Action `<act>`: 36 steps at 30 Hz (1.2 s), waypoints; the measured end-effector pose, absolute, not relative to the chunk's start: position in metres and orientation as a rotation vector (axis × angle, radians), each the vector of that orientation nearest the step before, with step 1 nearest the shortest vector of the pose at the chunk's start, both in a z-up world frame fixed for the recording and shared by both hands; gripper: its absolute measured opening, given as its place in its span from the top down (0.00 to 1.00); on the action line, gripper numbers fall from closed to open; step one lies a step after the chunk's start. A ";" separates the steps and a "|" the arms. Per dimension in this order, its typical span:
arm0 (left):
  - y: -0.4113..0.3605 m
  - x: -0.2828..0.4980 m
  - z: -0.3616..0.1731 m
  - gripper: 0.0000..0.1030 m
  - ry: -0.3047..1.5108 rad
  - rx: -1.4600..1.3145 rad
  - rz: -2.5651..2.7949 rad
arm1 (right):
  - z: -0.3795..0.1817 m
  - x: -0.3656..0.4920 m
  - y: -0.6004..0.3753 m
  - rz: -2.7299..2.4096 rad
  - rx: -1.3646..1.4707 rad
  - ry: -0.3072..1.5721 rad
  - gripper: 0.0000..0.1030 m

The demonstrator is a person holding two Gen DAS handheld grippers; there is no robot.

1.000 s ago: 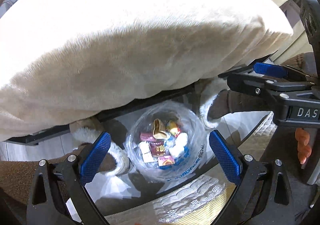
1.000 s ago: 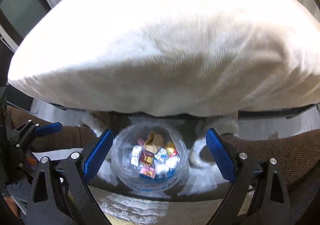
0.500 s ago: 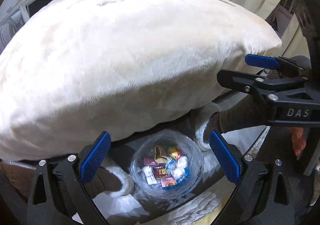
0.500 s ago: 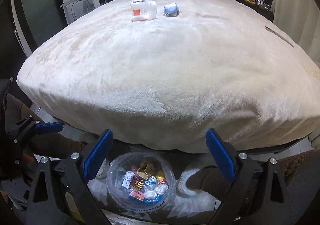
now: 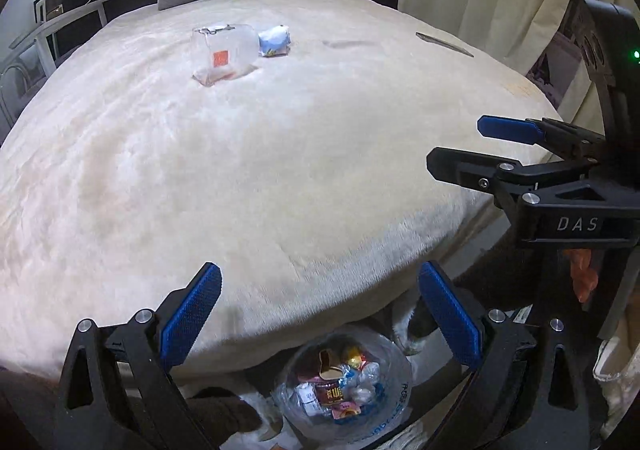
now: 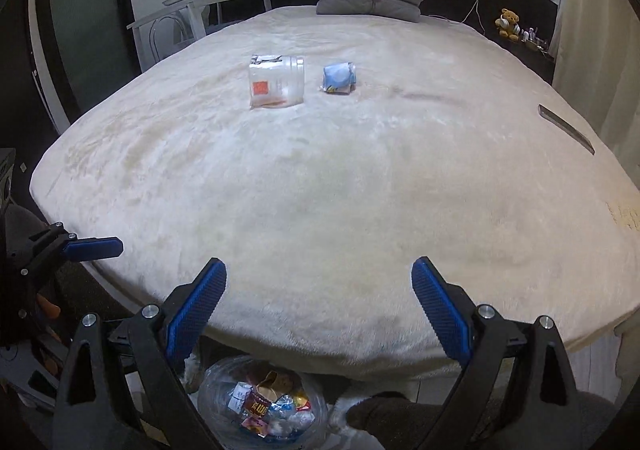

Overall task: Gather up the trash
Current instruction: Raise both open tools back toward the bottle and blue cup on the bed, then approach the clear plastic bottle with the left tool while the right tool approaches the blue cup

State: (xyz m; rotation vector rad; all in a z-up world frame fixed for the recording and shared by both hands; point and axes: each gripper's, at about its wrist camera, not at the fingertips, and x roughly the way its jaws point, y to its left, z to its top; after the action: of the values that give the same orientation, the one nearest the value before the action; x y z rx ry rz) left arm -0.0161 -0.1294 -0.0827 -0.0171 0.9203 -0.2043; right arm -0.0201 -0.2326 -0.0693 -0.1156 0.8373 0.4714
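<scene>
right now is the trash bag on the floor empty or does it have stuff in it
Partly filled. Through the clear trash bag at the foot of the bed you can see a heap of crumpled wrappers.

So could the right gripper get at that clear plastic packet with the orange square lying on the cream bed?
Probably yes. The right gripper is open and empty, and only bare cream bed lies between it and the clear plastic packet. The packet lies far up the bed, so it would take a long forward reach.
</scene>
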 end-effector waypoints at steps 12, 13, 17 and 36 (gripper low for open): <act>-0.101 0.076 -0.050 0.06 0.889 -0.034 -0.149 | -0.046 0.073 -0.233 0.419 -0.105 0.836 0.10; -0.099 0.085 -0.049 0.06 0.890 -0.039 -0.146 | -0.044 0.082 -0.232 0.416 -0.107 0.834 0.10; -0.087 0.121 -0.045 0.06 0.892 -0.088 -0.128 | -0.042 0.113 -0.231 0.404 -0.114 0.840 0.10; -0.049 0.243 -0.091 0.17 0.948 -0.073 -0.113 | -0.059 0.204 -0.207 0.397 -0.106 0.934 0.10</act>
State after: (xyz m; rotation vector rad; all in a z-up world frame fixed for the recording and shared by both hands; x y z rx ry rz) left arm 0.2428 -0.0493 -0.0912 -0.0730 0.9482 -0.1126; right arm 0.2045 -0.2073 -0.0592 -0.1065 0.9340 0.3970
